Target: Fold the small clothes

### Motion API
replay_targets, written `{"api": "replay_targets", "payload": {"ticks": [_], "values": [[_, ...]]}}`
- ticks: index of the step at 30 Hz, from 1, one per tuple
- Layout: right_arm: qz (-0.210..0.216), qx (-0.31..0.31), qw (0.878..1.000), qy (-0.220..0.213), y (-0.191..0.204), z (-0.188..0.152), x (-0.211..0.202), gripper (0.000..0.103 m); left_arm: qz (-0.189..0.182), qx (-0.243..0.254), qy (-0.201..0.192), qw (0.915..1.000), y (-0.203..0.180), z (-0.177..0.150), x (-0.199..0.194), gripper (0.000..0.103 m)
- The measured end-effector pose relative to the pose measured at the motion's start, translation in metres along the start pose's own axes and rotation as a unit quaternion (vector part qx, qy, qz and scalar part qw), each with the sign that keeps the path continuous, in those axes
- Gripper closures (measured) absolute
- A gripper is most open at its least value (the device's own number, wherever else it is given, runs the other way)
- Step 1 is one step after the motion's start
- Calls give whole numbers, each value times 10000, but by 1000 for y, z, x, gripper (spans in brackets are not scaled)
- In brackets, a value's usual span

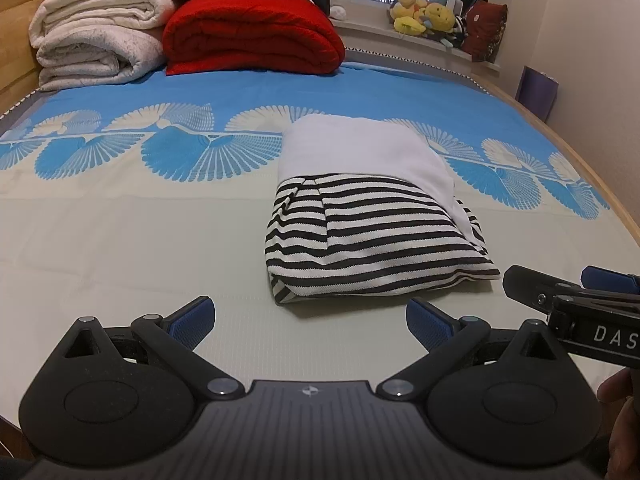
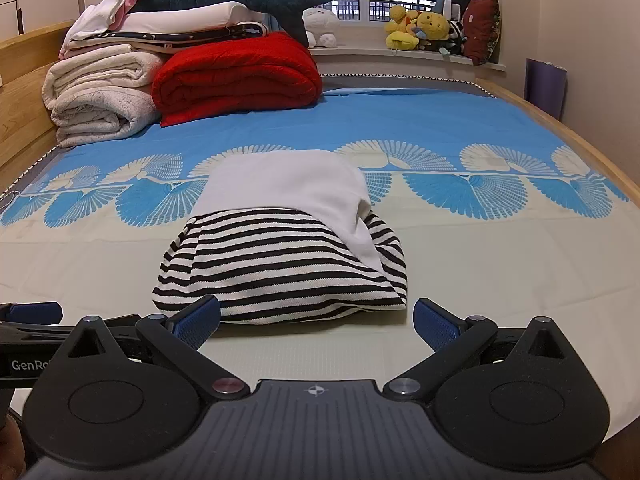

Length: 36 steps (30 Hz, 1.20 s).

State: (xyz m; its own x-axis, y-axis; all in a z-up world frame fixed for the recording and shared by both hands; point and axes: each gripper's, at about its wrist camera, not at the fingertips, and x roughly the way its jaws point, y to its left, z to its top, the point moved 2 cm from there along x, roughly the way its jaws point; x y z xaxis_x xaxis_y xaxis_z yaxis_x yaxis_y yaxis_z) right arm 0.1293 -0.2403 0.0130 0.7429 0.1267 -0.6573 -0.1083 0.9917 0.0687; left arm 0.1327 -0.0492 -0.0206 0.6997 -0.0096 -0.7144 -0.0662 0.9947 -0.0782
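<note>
Both claws gape empty: left claw [image 1: 310,322] near the bed [image 1: 120,240], right claw [image 2: 316,326] just short of the garment [image 2: 280,264], folded compact mid-bed. I'd judge only smoothing edges could help.

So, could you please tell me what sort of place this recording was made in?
Most likely a home bedroom: a bed with a patterned sheet, folded blankets stacked by the headboard, and plush toys on the window sill.
</note>
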Motion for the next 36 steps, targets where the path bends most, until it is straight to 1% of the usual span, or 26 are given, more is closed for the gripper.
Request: {"api": "replay_targets", "payload": {"ticks": [36], "values": [[-4, 1, 10000, 9, 1, 0, 0, 1, -4, -70, 68, 10000, -4, -5, 3, 1]]}}
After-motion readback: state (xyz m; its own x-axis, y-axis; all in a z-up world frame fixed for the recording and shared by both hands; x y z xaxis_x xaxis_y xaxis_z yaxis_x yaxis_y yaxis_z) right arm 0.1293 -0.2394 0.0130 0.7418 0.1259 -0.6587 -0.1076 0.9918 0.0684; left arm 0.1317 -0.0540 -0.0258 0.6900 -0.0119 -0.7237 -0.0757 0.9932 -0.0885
